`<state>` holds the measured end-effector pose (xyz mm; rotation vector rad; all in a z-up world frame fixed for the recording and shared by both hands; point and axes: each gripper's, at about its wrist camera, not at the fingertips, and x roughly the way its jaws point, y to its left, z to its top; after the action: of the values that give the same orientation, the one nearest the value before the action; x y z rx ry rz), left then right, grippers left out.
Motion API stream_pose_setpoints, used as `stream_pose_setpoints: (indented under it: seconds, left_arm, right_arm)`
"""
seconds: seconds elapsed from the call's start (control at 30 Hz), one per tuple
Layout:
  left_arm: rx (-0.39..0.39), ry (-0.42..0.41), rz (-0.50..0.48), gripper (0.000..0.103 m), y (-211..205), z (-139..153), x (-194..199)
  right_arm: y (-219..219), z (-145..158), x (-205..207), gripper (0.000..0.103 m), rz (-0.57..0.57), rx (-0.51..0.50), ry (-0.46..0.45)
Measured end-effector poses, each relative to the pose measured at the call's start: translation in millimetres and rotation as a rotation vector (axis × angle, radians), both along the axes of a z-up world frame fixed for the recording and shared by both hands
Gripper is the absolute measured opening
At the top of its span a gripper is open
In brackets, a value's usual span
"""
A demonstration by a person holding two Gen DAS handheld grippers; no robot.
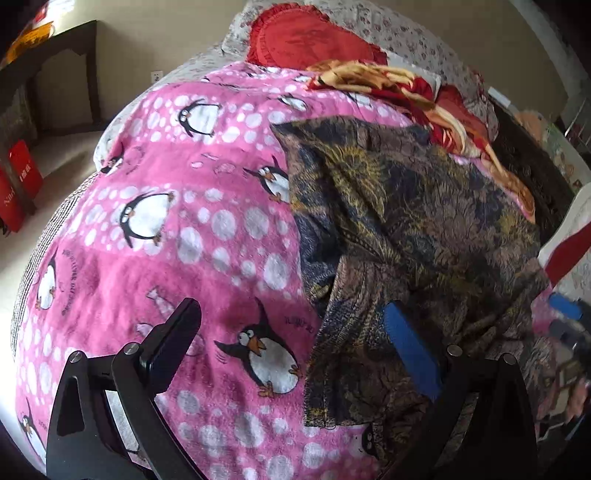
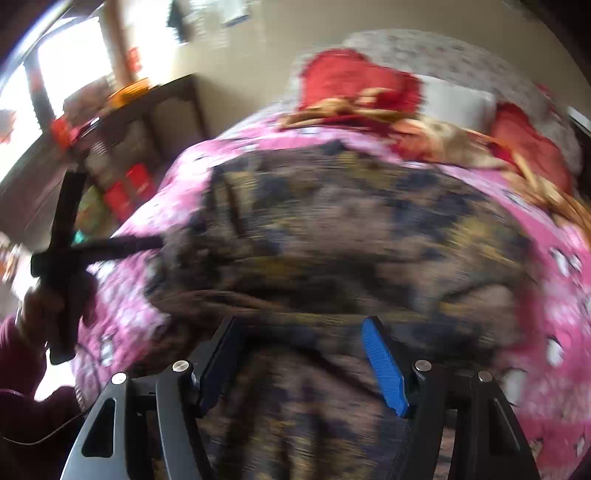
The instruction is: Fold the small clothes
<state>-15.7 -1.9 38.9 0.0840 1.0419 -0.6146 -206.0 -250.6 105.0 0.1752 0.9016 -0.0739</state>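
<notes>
A dark patterned garment [image 1: 406, 229] in brown, navy and gold lies rumpled on a pink penguin blanket [image 1: 184, 221] over a bed. My left gripper [image 1: 291, 317] is open above the garment's left edge, its blue-padded finger over the cloth and its black finger over the blanket. In the blurred right wrist view, my right gripper [image 2: 301, 328] is open low over the garment [image 2: 332, 229], which fills the space between its fingers. The left gripper [image 2: 110, 247] shows there at the garment's left edge. The right gripper [image 1: 565, 317] shows at the right edge of the left view.
A red heart-shaped cushion [image 1: 310, 37] and a red-and-gold blanket [image 1: 424, 96] lie at the head of the bed. A dark desk [image 1: 55, 55] and red boxes [image 1: 22, 173] stand on the floor to the left. A floral sheet [image 1: 406, 33] covers the far end.
</notes>
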Motion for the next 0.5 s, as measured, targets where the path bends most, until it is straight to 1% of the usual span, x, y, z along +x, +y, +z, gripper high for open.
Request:
stream_pose_setpoints:
  seconds: [0.03, 0.1, 0.13, 0.17, 0.2, 0.23, 0.27, 0.37, 0.43, 0.47, 0.5]
  left_arm:
    - [0.041, -0.011, -0.015, 0.100, -8.3, -4.6, -2.3]
    - [0.086, -0.043, -0.055, 0.098, -19.9, -8.6, -8.5]
    - [0.104, -0.063, -0.073, 0.086, -25.2, -8.5, -12.3]
    - [0.107, -0.067, -0.089, 0.055, -28.1, -7.7, -14.7]
    - [0.095, -0.045, -0.110, 0.040, -30.7, -6.7, -15.8]
    - [0.075, -0.011, -0.127, 0.019, -31.9, -5.5, -15.5]
    - [0.064, 0.005, -0.140, 0.012, -32.8, -3.3, -15.3]
    - [0.066, -0.015, -0.170, 0.005, -34.9, 7.2, -17.6]
    - [0.020, 0.000, -0.169, 0.005, -30.8, 20.6, -15.4]
    - [-0.002, -0.012, -0.170, 0.005, -28.0, 31.1, -13.7]
    - [-0.018, -0.040, -0.167, 0.005, -24.6, 43.3, -12.0]
  right_arm:
    - [-15.0, 2.9, -6.5, 0.066, -0.046, 0.012, -0.002]
    - [-40.8, 6.8, -23.6, 0.066, -0.134, 0.050, -0.014]
    - [-51.6, 6.5, -30.9, 0.066, -0.166, 0.068, -0.019]
    - [-60.5, 6.6, -38.9, 0.066, -0.196, 0.077, -0.024]
    - [-66.8, 6.2, -45.8, 0.066, -0.219, 0.076, -0.025]
    - [-68.2, 6.1, -48.7, 0.066, -0.232, 0.073, -0.026]
    - [-72.8, 4.0, -54.4, 0.066, -0.247, 0.074, -0.027]
    - [-79.7, 1.5, -62.0, 0.066, -0.278, 0.092, -0.038]
    - [-86.7, 1.7, -67.4, 0.066, -0.298, 0.108, -0.052]
    - [-88.6, 1.3, -66.4, 0.066, -0.301, 0.120, -0.063]
    - [-90.1, 3.6, -67.1, 0.066, -0.298, 0.130, -0.077]
